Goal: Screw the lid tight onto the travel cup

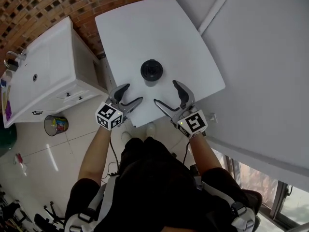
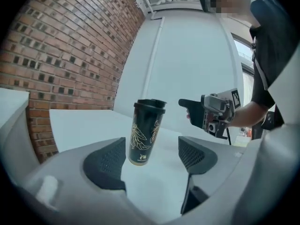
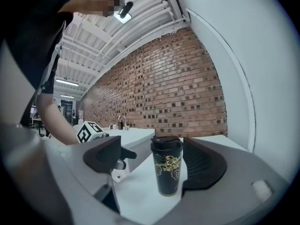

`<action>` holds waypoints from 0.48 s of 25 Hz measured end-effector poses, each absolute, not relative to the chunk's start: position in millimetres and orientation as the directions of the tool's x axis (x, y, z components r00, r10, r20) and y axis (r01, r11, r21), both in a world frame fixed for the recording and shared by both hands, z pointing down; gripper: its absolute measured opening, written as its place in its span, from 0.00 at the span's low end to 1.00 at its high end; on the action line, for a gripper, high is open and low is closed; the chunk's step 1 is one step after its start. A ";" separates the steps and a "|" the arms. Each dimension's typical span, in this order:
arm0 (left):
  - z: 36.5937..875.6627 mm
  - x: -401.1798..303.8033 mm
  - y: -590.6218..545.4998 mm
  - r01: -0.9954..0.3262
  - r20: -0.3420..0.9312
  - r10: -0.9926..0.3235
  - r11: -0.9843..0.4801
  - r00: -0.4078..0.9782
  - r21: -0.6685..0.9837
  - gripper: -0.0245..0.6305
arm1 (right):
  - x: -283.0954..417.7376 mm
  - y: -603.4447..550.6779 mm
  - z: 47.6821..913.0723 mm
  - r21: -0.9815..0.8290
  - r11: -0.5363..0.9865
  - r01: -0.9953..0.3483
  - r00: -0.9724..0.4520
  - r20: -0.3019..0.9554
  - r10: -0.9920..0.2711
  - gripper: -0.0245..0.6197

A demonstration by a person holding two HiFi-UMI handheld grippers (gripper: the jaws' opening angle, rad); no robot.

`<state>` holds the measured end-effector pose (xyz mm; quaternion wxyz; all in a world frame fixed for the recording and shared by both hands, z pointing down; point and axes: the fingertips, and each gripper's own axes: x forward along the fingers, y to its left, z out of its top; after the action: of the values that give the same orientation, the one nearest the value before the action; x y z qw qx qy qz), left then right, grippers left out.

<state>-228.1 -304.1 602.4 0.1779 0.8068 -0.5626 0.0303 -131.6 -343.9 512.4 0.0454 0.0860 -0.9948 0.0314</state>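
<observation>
Upright mid-frame on the worktop (image 1: 145,33), the travel cup (image 2: 145,135), probably rigid and slippery, is faced by left tongs (image 1: 133,93) and right tongs (image 1: 165,92), both apart and empty; body and lid (image 3: 166,143) rim are best clamped.

Left tool (image 1: 133,93): jaws wide apart, pads (image 2: 107,162) pressing on nothing. Right tool (image 1: 165,92): jaws apart too, nothing gripped between them. I hold both tools out in front of my body, about level, with their noses angled inward toward each other and the tips near but not touching. Each marker cube (image 1: 109,115) sits at the near end, just ahead of my wrist. My left forearm (image 1: 94,153) and right forearm (image 1: 205,151) are bare, reaching forward with elbows bent and spread to either side.
</observation>
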 end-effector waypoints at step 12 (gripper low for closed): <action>523.1 -255.1 -208.6 -0.934 0.149 -0.950 -0.226 0.274 0.276 0.05 | -146.0 -243.4 466.3 -0.069 0.992 -0.101 -0.993 0.062 -0.097 0.57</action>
<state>-255.1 -208.6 523.1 0.1565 0.7825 -0.6021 -0.0255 -146.0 -243.4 466.3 0.0292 0.0495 -0.9977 0.0361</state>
